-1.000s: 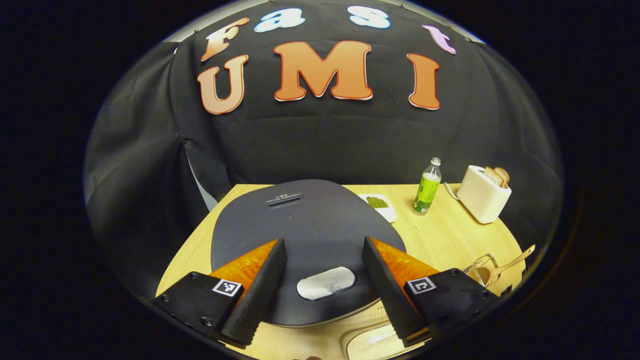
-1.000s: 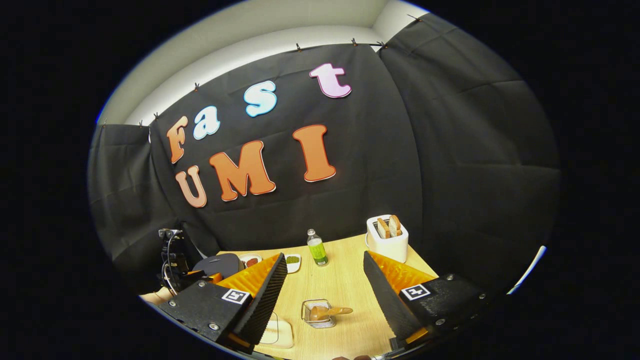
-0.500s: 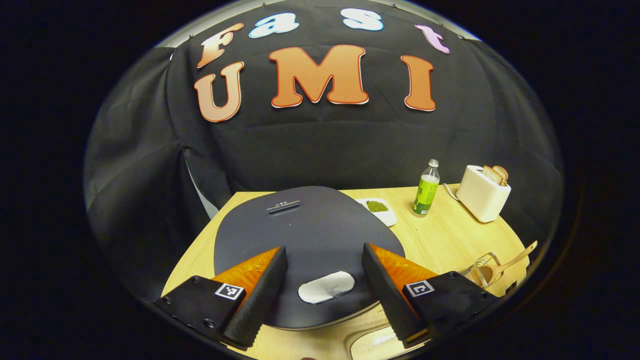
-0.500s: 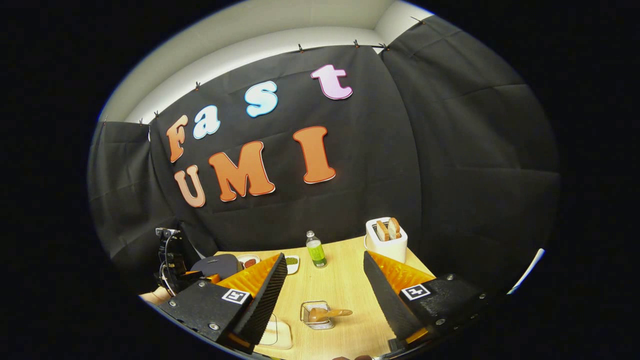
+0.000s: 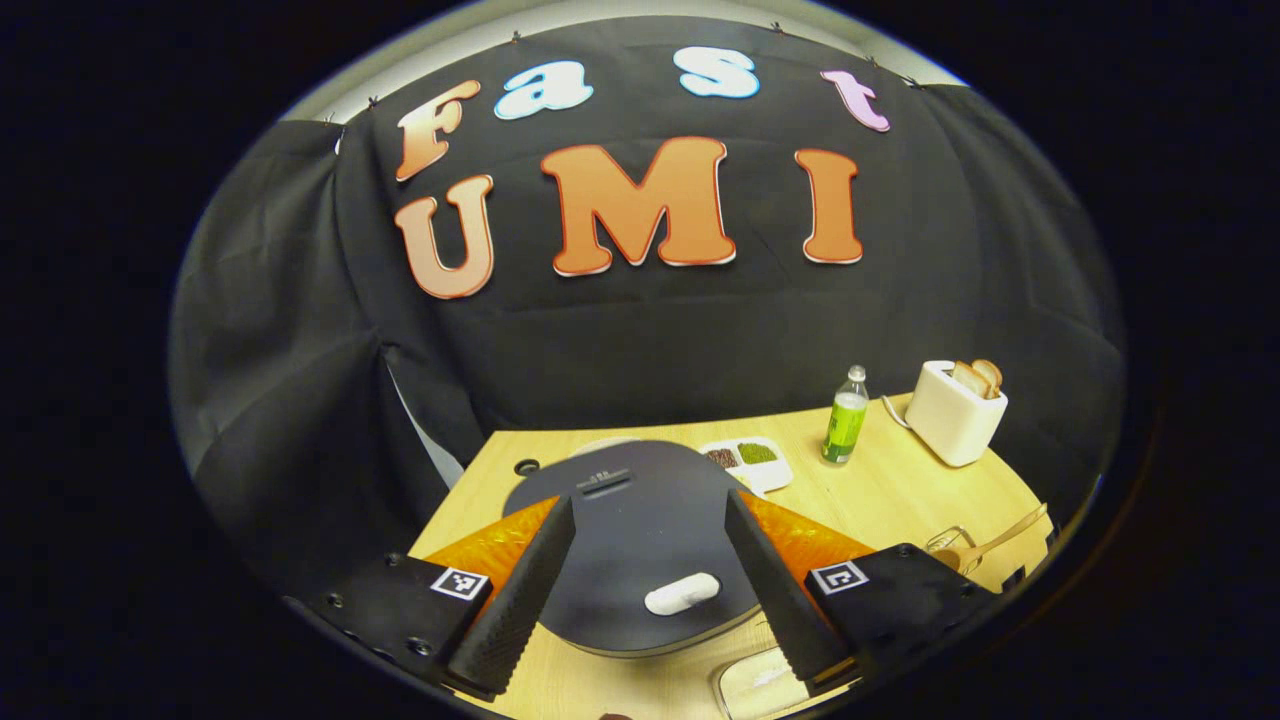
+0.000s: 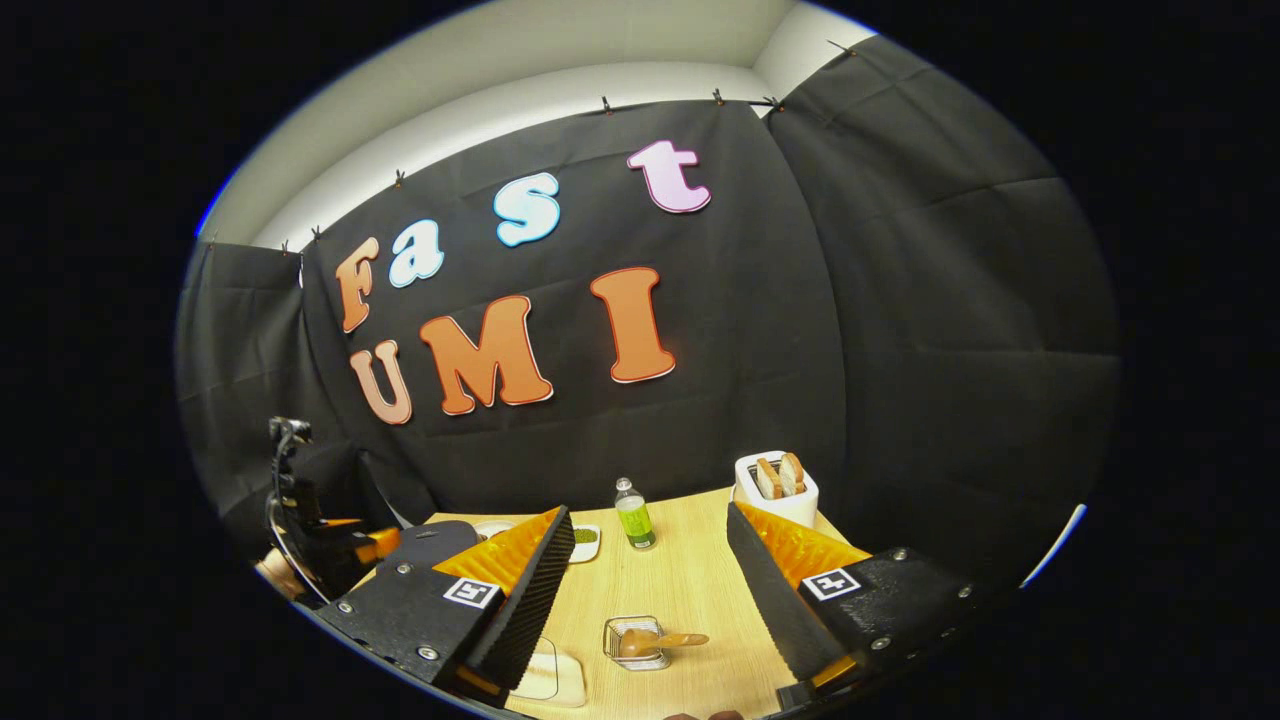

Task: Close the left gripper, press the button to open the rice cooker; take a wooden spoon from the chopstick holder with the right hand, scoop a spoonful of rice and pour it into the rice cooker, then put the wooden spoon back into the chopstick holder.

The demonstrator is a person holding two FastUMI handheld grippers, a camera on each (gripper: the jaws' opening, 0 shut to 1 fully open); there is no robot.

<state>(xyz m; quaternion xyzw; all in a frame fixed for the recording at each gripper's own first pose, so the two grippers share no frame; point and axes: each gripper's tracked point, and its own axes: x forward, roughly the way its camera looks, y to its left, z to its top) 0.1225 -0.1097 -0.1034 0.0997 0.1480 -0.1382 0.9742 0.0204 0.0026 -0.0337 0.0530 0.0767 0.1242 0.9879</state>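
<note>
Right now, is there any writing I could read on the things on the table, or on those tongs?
No text is clear enough to quote.
Rice cooker lid: a small printed line by the slot, too small to read.
Green bottle label: too blurred to read.
Left tongs: square black-and-white tags with patterns, not words.

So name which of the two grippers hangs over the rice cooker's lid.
The left gripper: its open fingers frame the rice cooker. The right gripper frames the wooden spoon.
</note>
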